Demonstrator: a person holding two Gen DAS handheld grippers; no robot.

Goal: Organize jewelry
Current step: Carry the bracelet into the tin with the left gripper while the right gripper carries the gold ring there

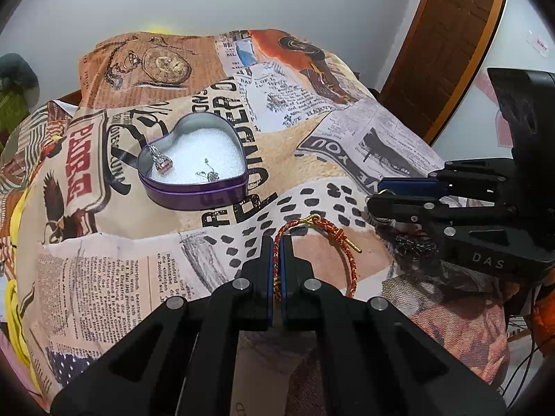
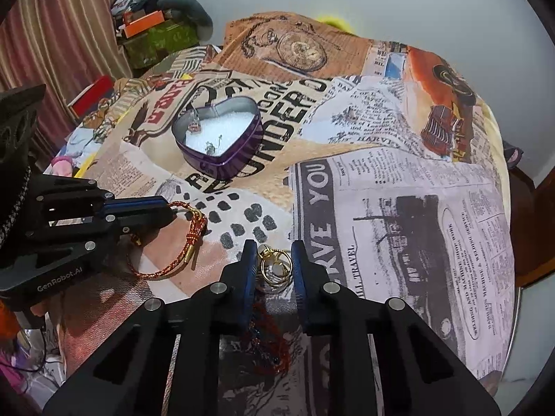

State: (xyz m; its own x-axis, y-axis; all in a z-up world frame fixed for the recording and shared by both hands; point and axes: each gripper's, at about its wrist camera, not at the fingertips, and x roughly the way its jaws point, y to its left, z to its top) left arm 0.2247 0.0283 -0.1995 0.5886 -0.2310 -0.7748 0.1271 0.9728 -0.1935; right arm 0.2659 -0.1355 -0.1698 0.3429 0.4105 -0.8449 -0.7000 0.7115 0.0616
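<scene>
A purple heart-shaped tin (image 1: 194, 194) (image 2: 222, 164) with white foam stands on the printed cloth. It holds a ring with a pink stone (image 1: 163, 164) and a small dark earring (image 1: 208, 173). My left gripper (image 1: 277, 242) (image 2: 170, 209) is shut on a red and gold braided bracelet (image 1: 333, 228) (image 2: 173, 267), which still lies on the cloth. My right gripper (image 2: 274, 253) (image 1: 374, 194) is open, its fingers on either side of gold hoop earrings (image 2: 274, 267). A dark red beaded piece (image 2: 270, 343) lies under its jaws.
The printed newspaper-pattern cloth (image 2: 399, 208) covers a round table. A wooden door (image 1: 447, 45) stands at the far right. Boxes and clutter (image 2: 152, 31) are stacked by the curtain at the far left.
</scene>
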